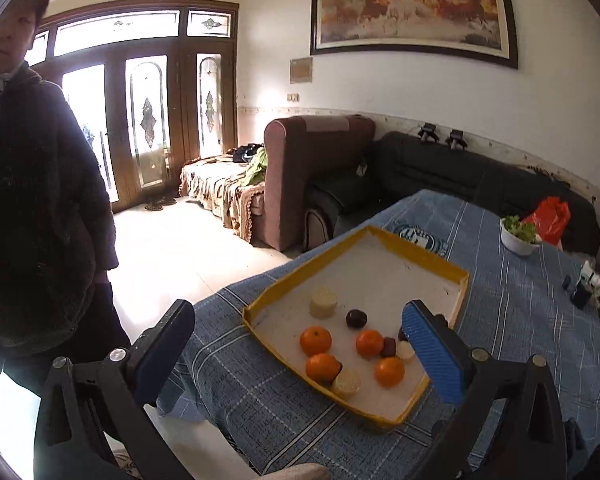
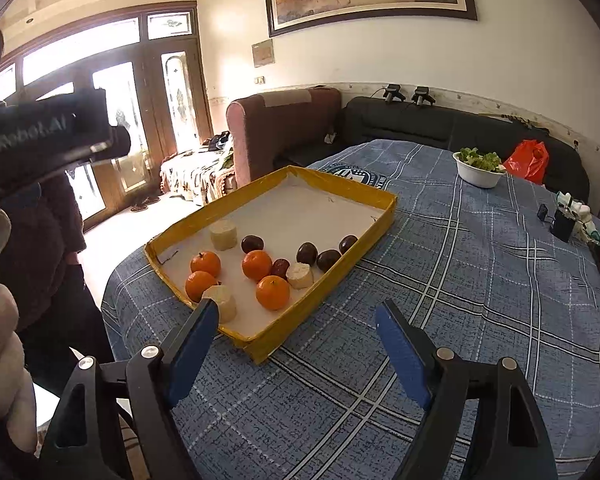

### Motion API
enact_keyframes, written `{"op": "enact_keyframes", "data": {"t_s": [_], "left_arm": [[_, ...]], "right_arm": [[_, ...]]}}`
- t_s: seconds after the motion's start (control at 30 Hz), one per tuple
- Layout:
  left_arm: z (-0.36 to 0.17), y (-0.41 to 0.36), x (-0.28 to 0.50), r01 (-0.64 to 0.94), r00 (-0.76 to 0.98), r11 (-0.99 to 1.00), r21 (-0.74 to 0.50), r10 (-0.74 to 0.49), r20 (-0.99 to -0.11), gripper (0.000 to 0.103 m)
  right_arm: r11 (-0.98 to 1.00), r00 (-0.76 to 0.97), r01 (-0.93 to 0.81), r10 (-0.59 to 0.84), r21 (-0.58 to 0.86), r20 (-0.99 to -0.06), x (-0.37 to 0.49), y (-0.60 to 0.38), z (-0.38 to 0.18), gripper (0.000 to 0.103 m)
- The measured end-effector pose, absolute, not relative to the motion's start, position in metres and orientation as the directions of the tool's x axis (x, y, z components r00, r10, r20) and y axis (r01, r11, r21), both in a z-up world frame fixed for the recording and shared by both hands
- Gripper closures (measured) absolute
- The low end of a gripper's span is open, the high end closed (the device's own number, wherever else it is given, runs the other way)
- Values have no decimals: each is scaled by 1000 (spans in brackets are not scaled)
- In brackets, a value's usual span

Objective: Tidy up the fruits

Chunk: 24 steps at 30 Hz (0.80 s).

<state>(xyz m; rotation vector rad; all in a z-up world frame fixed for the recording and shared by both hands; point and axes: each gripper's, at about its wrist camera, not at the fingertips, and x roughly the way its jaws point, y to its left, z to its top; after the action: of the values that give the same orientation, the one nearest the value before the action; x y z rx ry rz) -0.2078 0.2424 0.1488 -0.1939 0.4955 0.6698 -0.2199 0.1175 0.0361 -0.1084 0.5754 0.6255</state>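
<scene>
A shallow yellow-rimmed tray [image 2: 332,184] is set on a table covered with a blue checked cloth [image 2: 460,280], close to the table's left edge. All the fruit is gathered in the tray's near half, and the far half is bare. Four oranges [image 2: 257,265] are grouped toward the near-left corner, pale cut rounds [image 2: 223,233] are scattered among them, and dark plums [image 2: 307,253] are strung along the right wall. The kinds are mixed rather than separated, which would fit either a sorting in progress or fruit merely collected in one container; the stage cannot be settled from this.

The left gripper [image 1: 300,344] is held above the tray's near end with its fingers wide apart and nothing between them. The right gripper [image 2: 296,332] is poised over the tray's near-right corner, likewise spread and empty. Both seem placed for access to the near cluster.

The plums by the right wall are shown fully only in the right wrist view; in the left view they are largely hidden behind a blue finger pad [image 1: 432,356]. A bowl of greens [image 2: 479,168] is seen near the table's far edge in both views.
</scene>
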Motion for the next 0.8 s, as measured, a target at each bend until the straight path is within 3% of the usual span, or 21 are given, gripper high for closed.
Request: {"op": "enact_keyframes", "data": {"t_s": [0.33,0.8], "left_arm": [[117,247,-187,-611,638,791,17,506,-580,0],[102,257,-182,-601,623,799,6,473,-623,0]], "right_arm": [[824,651,-563,486,57,-583,-204,125,27,16],[830,633,-558,449,30,-631,-195,143,26,15]]}}
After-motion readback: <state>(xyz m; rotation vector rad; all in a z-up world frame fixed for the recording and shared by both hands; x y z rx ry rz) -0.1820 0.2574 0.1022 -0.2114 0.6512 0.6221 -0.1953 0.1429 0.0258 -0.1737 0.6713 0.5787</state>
